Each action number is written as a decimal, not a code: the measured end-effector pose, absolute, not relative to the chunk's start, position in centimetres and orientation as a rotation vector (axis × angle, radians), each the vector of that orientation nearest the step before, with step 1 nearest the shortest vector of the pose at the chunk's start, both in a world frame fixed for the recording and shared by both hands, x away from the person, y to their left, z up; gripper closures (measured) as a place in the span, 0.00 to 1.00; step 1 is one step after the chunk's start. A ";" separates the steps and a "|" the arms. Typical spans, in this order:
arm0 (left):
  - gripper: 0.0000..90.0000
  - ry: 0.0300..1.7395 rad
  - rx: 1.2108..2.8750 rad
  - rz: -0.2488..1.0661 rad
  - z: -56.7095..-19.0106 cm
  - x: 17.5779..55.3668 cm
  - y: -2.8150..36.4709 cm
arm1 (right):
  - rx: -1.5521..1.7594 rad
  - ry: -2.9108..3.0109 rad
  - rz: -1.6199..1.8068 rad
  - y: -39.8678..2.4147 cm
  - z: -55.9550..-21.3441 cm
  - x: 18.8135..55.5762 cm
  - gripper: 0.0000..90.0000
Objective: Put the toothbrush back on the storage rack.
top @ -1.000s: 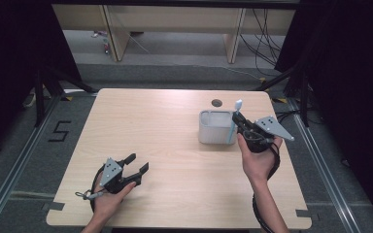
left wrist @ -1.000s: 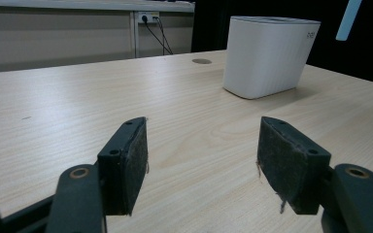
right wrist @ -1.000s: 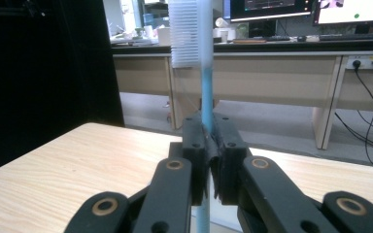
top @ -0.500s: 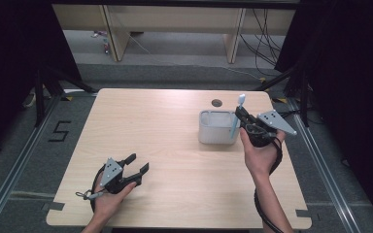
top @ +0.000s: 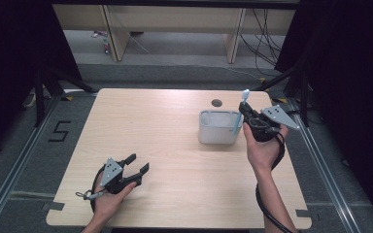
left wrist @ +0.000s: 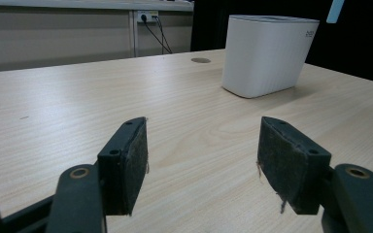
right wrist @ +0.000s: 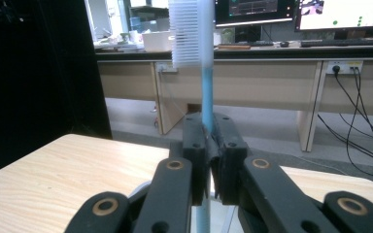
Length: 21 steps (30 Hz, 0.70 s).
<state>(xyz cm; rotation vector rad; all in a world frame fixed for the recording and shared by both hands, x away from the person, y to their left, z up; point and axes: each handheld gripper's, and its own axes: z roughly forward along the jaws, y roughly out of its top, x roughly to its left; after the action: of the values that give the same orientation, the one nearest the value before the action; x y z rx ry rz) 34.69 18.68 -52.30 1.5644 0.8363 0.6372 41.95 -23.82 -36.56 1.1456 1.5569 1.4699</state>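
Right fingers (right wrist: 208,145): clamping tight on the blue handle of a toothbrush (right wrist: 205,92), pads pressing it from both sides.
Toothbrush: standing upright, white bristle head on top, its lower end dipping just at the right end of the white holder (top: 217,127).
Right gripper (top: 250,119): hovering just beside the holder's right end.
Left fingers (left wrist: 126,162): spreading wide apart, gripping nothing.
Left gripper (top: 137,164): resting on the counter (top: 175,145), well apart from the holder, towards the near left.
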 end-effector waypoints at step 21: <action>0.39 0.834 1.564 0.632 -52.3 34.8 18.7 | 1.162 1.536 1.458 -24.2 -35.9 43.5 0.95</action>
<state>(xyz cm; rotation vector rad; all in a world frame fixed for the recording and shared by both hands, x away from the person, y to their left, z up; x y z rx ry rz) 34.76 18.70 -52.29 1.5640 0.8341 0.6316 43.45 -24.22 -35.89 1.1622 1.5356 1.4579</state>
